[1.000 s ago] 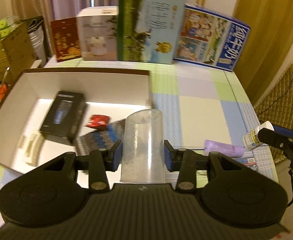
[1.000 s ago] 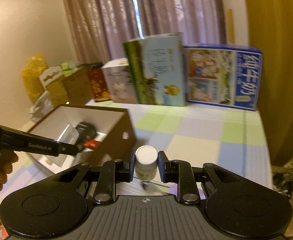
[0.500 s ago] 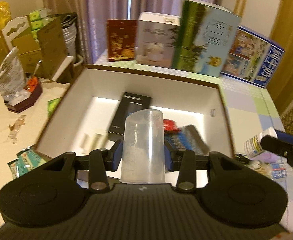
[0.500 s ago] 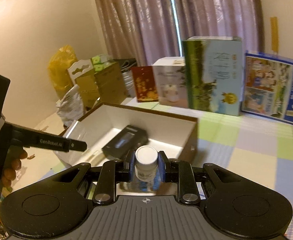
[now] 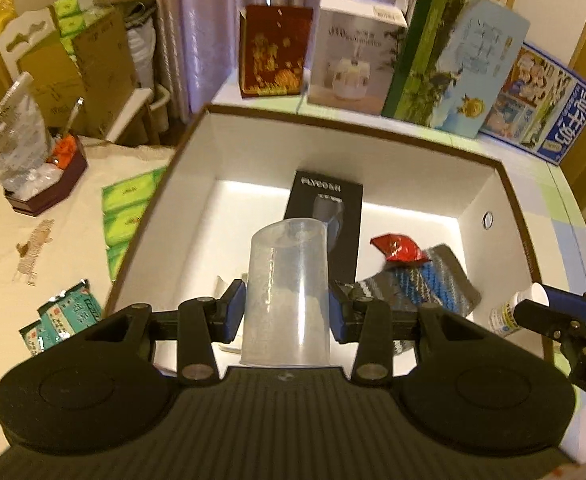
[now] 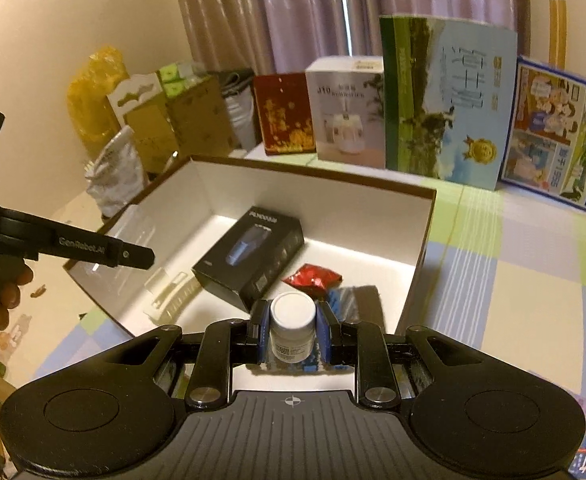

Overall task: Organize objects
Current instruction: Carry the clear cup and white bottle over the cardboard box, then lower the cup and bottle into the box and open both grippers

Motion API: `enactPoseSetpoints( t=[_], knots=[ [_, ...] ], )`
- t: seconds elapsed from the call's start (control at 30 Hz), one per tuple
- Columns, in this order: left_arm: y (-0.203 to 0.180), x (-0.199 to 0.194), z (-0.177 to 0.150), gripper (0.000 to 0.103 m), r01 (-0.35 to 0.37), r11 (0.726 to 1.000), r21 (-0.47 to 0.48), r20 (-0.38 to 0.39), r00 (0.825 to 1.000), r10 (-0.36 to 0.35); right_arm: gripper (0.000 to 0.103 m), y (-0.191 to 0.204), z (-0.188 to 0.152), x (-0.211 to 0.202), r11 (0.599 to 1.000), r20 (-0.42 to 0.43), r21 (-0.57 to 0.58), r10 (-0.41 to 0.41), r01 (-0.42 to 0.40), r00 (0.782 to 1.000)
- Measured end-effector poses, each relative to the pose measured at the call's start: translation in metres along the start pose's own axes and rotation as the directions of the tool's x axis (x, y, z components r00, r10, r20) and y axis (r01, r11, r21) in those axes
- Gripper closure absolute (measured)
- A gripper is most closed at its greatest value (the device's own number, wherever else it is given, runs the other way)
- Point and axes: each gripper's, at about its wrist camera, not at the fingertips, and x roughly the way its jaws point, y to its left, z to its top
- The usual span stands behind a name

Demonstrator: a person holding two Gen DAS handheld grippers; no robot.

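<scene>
My left gripper (image 5: 287, 310) is shut on a clear plastic cup (image 5: 289, 280) and holds it over the near part of the white open box (image 5: 381, 152). My right gripper (image 6: 292, 334) is shut on a small white pill bottle (image 6: 293, 330) above the box's near right corner (image 6: 421, 248); the bottle also shows in the left wrist view (image 5: 511, 314). Inside the box lie a black product box (image 5: 327, 216), a red wrapper (image 5: 399, 248), a blue-grey knitted cloth (image 5: 421, 284) and pale plastic strips (image 6: 173, 294).
Upright boxes line the table's far edge: red (image 5: 273, 56), white (image 5: 353, 56), green-blue (image 5: 453, 68), blue milk carton (image 5: 541, 104). Green packets (image 5: 129, 208) and teal sachets (image 5: 65, 316) lie left of the box. A side table with a dark tray (image 5: 45, 188) stands left.
Both grippers have moved left and forward over the open box, carrying the cup and the bottle. The box contents now sit directly beneath them.
</scene>
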Motion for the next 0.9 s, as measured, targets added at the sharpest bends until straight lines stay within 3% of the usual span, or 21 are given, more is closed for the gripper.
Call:
enactPoseSetpoints(
  t=[0.3, 0.73, 0.9],
  knots=[
    [-0.016, 0.044, -0.006, 0.066, 0.073, 0.996, 0.047, -0.124, 0.99, -0.066, 0.082, 0.001, -0.004, 0.018, 0.999, -0.056, 0.025, -0.04, 0.042, 0.998],
    [-0.018, 0.081, -0.01, 0.066, 0.083, 0.992, 0.092, -0.253, 0.966, -0.057, 0.082, 0.002, -0.007, 0.031, 0.997, -0.114, 0.033, -0.062, 0.066, 0.992],
    [-0.015, 0.078, -0.008, 0.056, 0.083, 0.99, 0.115, -0.244, 0.968, -0.053, 0.082, 0.003, -0.005, 0.036, 0.997, -0.151, 0.017, -0.068, 0.072, 0.986]
  ],
)
